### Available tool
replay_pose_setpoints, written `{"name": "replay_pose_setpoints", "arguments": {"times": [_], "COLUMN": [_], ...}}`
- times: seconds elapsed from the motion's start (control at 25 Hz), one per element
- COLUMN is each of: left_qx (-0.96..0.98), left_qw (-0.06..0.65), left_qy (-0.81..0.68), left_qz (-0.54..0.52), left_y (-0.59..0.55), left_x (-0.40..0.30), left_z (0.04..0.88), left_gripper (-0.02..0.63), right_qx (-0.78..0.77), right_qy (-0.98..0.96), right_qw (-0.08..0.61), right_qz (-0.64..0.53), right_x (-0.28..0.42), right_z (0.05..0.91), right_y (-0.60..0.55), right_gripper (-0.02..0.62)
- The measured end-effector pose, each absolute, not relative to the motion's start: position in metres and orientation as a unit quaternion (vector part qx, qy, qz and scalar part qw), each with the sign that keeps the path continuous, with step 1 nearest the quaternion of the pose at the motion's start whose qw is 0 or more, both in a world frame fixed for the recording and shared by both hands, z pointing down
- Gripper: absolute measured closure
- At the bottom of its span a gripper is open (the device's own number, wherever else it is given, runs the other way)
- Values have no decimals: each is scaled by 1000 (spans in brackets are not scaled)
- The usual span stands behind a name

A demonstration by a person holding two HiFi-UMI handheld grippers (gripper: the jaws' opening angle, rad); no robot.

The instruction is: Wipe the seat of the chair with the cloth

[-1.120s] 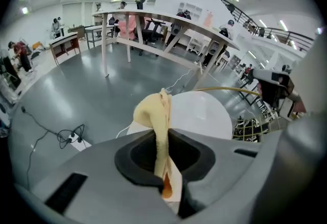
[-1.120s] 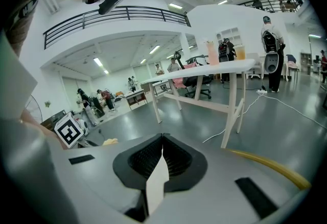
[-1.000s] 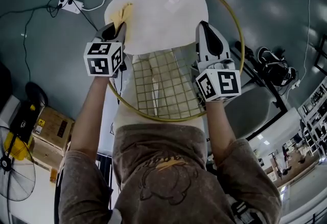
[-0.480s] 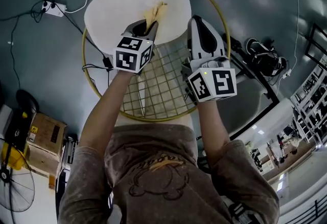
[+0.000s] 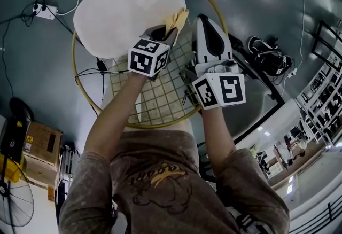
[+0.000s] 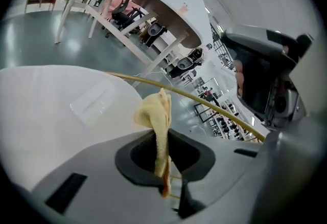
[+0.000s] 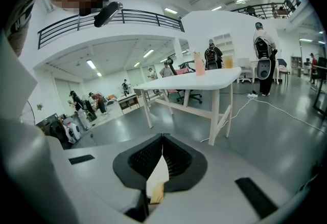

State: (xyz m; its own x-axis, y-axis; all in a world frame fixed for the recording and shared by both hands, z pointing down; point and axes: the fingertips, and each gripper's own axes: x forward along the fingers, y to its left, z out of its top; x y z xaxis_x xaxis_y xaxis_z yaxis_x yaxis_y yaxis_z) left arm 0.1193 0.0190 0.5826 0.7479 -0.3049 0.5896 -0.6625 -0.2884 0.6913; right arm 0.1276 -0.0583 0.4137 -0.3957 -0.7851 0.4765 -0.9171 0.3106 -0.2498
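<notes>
The soft yellow cloth [image 5: 178,16], crumpled into a limp fold, is hanging over the right edge of the chair's smooth, white, rounded seat [image 5: 123,14]. The left gripper [image 5: 163,32] is clamping it tight between its fingers. A thin gold hoop [image 5: 224,24] and a wire grid backrest [image 5: 160,94] are sitting just beside the cloth. The right gripper [image 5: 206,24] is hovering alongside, its fingers pressing together on nothing.

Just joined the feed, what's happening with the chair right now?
A person holds a gripper in each hand above a white chair seat. The left gripper is shut on a yellow cloth at the seat's edge, by the gold hoop. The right gripper, jaws together, hangs beside it over the wire backrest, not on the cloth.
</notes>
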Motion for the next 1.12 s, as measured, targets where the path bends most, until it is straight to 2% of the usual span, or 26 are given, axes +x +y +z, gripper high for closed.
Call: {"name": "replay_pose_setpoints", "arguments": {"times": [0.36, 1.12], "left_qx": [782, 759], "left_qw": [511, 487], "left_qy": [-292, -326], "left_qz": [204, 282], "left_y": [25, 43], "left_x": [141, 117], "left_z": [621, 662], "left_gripper": [558, 558], "right_qx": [546, 541], "right_qy": [-790, -790], "right_qw": [138, 139], "right_qz": [243, 253], "right_x": [149, 143], "right_z": [410, 422], "right_y": [-59, -59], "right_gripper": [569, 569]}}
